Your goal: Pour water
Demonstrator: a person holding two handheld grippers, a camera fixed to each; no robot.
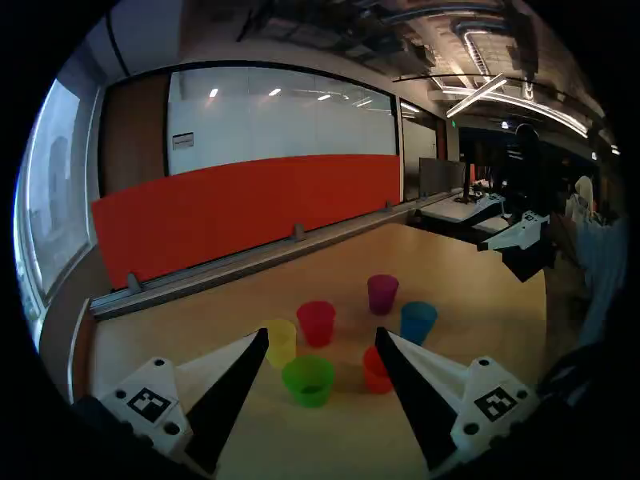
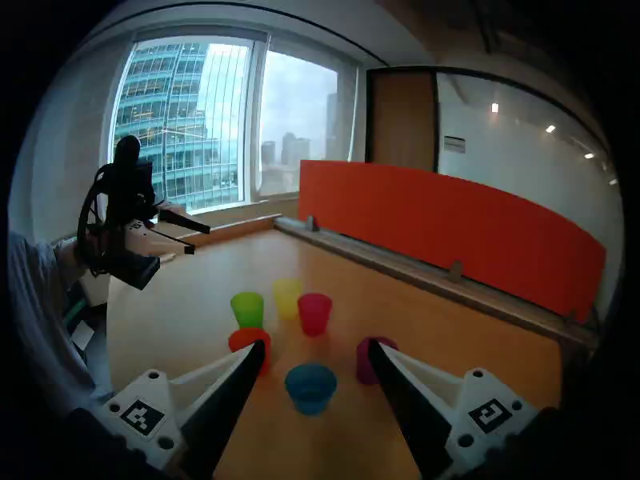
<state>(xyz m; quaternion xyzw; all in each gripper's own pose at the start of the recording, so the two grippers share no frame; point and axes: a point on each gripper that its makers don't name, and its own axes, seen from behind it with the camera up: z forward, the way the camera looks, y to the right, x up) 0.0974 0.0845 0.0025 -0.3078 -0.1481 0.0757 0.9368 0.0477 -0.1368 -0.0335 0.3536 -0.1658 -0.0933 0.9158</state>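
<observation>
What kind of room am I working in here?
Most likely a high-rise open-plan office: a long wooden desk with an orange divider panel, a glass-walled room behind it, and city towers through the window.

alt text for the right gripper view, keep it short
Six coloured cups stand clustered on a wooden table, framed by the open right tool, the blue cup nearest. The left tool hangs at the left; an orange partition and city windows lie behind.

Left claw spread wide, green cup between fingers
</observation>
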